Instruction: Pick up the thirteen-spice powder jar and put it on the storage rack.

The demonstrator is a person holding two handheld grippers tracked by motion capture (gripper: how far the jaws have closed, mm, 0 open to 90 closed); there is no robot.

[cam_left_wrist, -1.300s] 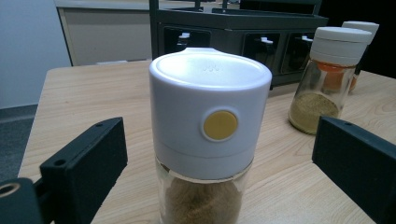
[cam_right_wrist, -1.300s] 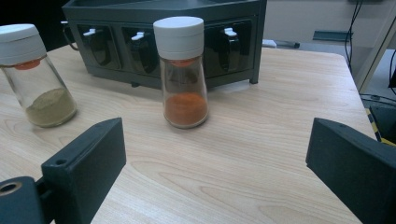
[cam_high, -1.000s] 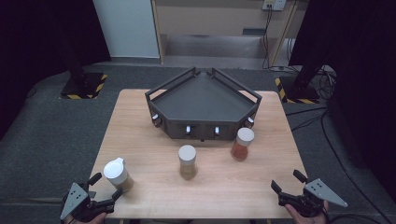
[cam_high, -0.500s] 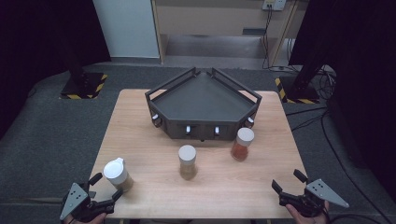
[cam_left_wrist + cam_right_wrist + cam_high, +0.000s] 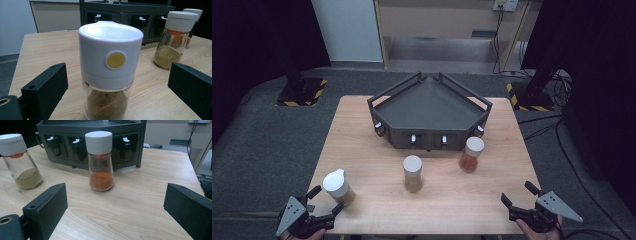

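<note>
Standing upright near the table's (image 5: 377, 125) front left corner, the brown spice jar (image 5: 338, 186) sits between our left gripper's (image 5: 325, 205) spread jaws, untouched. Our right gripper (image 5: 518, 195) hovers open at the front right corner. A dark rack (image 5: 430, 116) occupies the wooden top; grey carpet surrounds it. Nothing has shifted noticeably since the earlier frame.

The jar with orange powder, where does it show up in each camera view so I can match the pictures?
High view: the orange-powder jar stands right of centre on the table, just in front of the dark rack.
Left gripper view: it peeks out at the far upper right, mostly hidden behind the tan-powder jar.
Right gripper view: it stands upright at centre.
Shared landmark: the dark rack behind it.
</note>
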